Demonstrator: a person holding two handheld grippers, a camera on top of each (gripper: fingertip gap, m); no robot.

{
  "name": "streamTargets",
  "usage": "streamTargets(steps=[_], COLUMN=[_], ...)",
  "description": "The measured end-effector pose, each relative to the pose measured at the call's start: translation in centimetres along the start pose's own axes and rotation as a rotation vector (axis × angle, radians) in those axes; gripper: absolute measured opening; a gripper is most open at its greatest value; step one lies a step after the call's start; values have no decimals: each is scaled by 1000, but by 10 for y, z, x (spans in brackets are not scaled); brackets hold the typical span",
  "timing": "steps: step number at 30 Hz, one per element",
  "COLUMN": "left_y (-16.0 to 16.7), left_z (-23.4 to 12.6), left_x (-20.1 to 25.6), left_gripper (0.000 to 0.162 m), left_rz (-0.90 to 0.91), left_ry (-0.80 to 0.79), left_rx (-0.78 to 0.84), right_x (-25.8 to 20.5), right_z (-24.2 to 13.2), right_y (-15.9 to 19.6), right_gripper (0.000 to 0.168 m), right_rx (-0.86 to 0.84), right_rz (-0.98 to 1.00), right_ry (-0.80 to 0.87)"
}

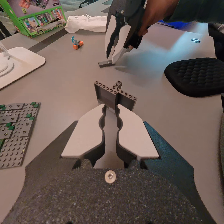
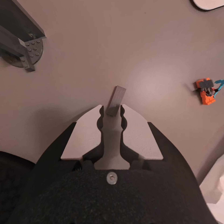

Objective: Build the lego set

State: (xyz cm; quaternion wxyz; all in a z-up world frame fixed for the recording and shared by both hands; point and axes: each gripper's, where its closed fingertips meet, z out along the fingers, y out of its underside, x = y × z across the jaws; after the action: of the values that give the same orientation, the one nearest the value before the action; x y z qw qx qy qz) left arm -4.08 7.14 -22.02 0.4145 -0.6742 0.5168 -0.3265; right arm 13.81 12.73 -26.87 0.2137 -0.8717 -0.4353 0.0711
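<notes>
grey brick lies mid-desk, its near end between the right gripper's open fingers; closing on it looks next. left gripper, fingers parted, brackets the wall

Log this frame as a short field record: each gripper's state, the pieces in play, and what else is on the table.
left gripper: open, tips flanking the grey wall assembly
right gripper: open, tips astride one end of the flat grey piece
baseplate: left, untouched
orange figure: lying apart
set box: far left
</notes>
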Motion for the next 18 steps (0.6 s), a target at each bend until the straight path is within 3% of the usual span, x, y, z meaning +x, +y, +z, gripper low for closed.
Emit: streamTargets(steps=[8, 15, 18], left_y=[5, 9, 9], left_z=[2, 6, 8], left_x=[1, 3, 3], left_gripper=[14, 14, 14], left_rz=[-16, -24, -24], left_ry=[11, 30, 30], left_rx=[0, -10, -13], right_x=[3, -64, -78], right_z=[10, 10, -1], right_y=[6, -4, -27], right_gripper=[17, 17, 31], right_rx=[-20, -15, 85], right_rz=[29, -250, -265], right_ry=[-9, -142, -145])
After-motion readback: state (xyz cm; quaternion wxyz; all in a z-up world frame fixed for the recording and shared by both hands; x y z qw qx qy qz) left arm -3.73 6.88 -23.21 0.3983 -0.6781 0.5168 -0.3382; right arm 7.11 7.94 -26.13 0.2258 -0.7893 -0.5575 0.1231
